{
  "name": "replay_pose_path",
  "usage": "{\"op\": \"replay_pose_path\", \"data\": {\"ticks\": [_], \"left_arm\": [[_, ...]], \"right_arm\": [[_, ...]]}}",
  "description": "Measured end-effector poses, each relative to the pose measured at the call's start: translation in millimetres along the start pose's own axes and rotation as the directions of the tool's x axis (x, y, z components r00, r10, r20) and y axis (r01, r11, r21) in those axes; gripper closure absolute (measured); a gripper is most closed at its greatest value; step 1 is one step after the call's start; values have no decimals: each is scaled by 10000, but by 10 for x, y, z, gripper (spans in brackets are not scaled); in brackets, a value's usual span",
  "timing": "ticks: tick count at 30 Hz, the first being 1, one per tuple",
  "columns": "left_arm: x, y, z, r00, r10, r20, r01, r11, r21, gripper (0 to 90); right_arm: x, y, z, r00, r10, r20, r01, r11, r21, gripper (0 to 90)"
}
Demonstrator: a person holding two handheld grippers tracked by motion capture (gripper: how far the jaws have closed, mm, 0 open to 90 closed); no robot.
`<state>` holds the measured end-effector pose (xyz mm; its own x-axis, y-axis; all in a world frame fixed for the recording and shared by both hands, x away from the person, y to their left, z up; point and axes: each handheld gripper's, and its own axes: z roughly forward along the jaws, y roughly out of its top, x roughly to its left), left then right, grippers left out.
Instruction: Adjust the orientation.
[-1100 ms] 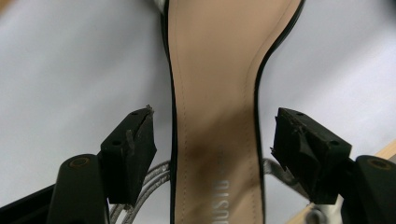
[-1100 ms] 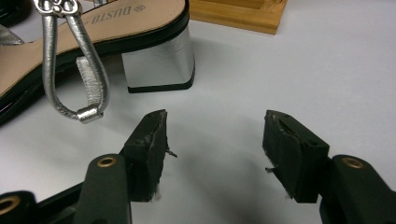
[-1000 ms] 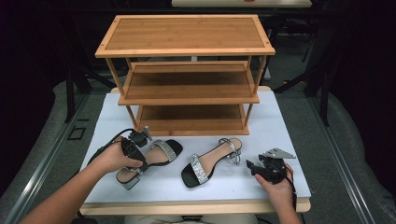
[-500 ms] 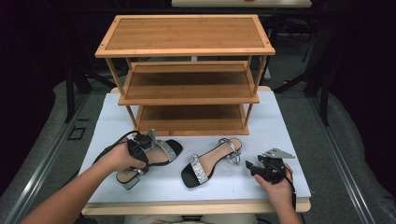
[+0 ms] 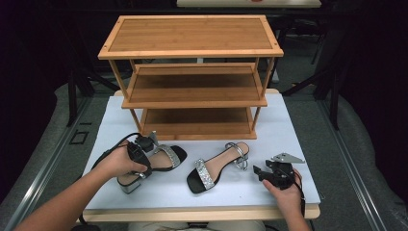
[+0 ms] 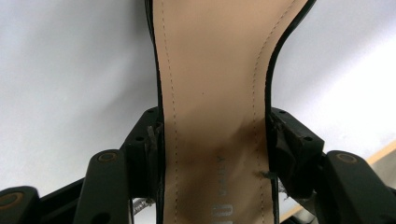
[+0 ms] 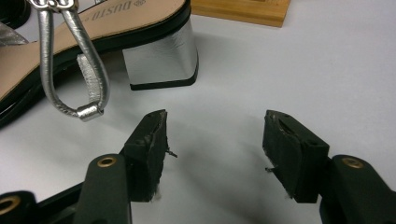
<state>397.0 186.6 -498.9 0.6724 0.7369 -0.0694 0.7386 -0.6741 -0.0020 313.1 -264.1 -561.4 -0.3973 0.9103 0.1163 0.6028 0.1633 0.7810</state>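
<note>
Two black sandals with silver glitter straps and silver block heels lie on the white table. My left gripper (image 5: 138, 153) sits over the heel end of the left sandal (image 5: 166, 158). Its jaws have just been closing, and in the left gripper view its pads (image 6: 152, 140) press on both edges of the tan insole (image 6: 215, 93). The right sandal (image 5: 217, 166) lies at the centre front. My right gripper (image 5: 260, 172) rests on the table just right of it, open with nothing between its fingers. In the right gripper view that sandal's heel block (image 7: 161, 58) and silver ankle strap (image 7: 84, 60) lie just ahead.
A three-tier wooden shoe rack (image 5: 192, 53) stands at the back of the white table top (image 5: 293, 127), its shelves bare. The table's wooden front edge (image 5: 202, 212) runs close below both hands. Dark floor and chair legs surround the table.
The left hand has shifted slightly at the left sandal's heel end. The right hand and the right sandal have kept still.
</note>
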Motion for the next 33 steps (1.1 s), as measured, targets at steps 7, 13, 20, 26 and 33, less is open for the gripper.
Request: {"op": "replay_pose_path", "data": {"ticks": [7,13,20,26,33], "left_arm": [[69,-51,-175,9992,-325,242,337,9981,-520,427],[124,87,-281,9970,-743,215,764,9896,-1217,427],[142,385,-167,9885,-1502,175,1511,9765,-1537,426],[197,485,-55,9681,-2507,29,2467,9504,-1895,425],[208,436,81,9675,-2524,129,2504,9505,-1838,418]], "right_arm": [[-13,0,-6,9998,173,-52,-174,9998,-89,396],[-9,4,-8,9998,198,-79,-199,9997,-124,396],[-26,1,-25,9997,237,-69,-238,9996,-170,396],[-39,-2,-32,9997,234,-46,-235,9995,-190,396],[-35,-2,-26,9997,224,-75,-225,9996,-172,395]]}}
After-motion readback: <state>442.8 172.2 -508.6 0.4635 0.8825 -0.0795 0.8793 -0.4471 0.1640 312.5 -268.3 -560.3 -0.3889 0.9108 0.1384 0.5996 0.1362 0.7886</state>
